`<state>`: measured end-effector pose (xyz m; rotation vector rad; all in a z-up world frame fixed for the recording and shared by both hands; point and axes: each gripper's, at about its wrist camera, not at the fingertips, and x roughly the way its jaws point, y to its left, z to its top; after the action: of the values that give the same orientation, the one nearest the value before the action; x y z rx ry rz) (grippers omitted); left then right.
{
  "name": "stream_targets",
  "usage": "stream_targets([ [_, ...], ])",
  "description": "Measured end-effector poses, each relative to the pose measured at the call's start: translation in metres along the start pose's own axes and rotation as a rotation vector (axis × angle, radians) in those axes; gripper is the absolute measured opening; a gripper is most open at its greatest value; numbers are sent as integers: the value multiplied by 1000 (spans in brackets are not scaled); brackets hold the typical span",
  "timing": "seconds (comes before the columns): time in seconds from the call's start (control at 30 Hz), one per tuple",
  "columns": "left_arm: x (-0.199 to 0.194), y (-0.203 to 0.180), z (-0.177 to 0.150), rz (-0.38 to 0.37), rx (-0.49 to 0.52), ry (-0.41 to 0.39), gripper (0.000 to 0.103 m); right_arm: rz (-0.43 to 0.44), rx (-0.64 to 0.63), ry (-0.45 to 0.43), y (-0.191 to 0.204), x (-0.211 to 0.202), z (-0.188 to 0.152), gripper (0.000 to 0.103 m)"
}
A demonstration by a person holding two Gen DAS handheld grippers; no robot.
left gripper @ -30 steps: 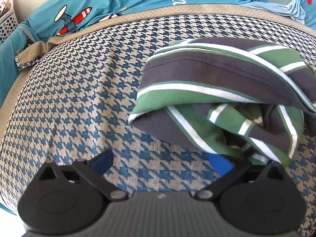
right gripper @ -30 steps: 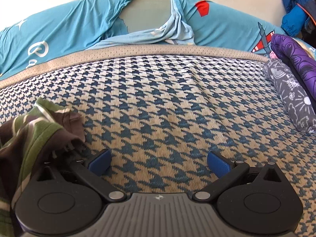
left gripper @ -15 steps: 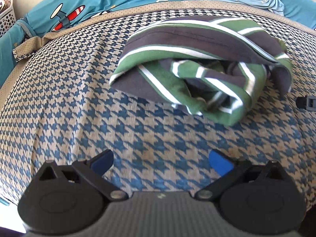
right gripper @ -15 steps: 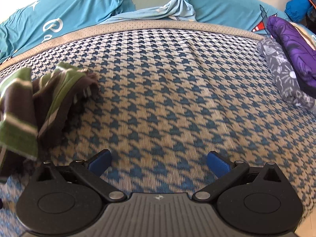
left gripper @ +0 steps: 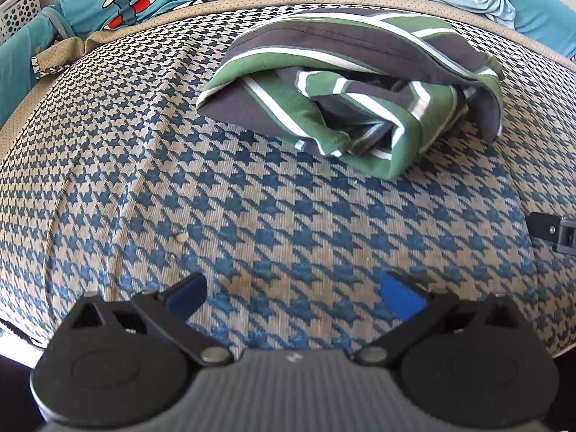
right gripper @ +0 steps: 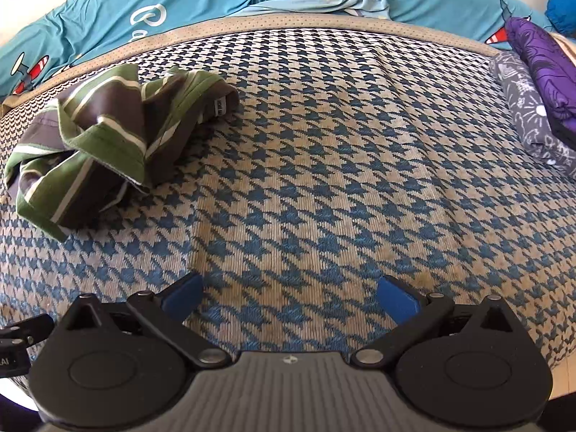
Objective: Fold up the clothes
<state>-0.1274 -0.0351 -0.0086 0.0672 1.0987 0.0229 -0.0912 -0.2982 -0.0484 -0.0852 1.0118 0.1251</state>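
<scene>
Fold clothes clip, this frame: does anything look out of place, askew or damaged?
Nothing damaged. The striped green garment lies in a crumpled, uneven bundle on the houndstooth cover, layers gaping and its label exposed, so it doesn't look neatly folded. Both the left gripper and the right gripper are open and empty.

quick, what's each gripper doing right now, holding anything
Left gripper: open, holding nothing, short of the green, grey and white striped garment.
Right gripper: open, holding nothing, above the blue houndstooth cover.
</scene>
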Motion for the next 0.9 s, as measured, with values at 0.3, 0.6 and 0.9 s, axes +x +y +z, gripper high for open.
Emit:
stream_targets([
  [0.3, -9, -6, -10, 22, -5, 10, 103, 81, -10, 37, -5, -14, -23, 103],
  [0.6, -25, -22, -20, 32, -19, 10, 103, 97, -102, -10, 1, -37, -45, 103],
  [0.9, -37, -28, -24, 37, -31, 3, 103, 143, -135, -4, 5, -42, -44, 103],
])
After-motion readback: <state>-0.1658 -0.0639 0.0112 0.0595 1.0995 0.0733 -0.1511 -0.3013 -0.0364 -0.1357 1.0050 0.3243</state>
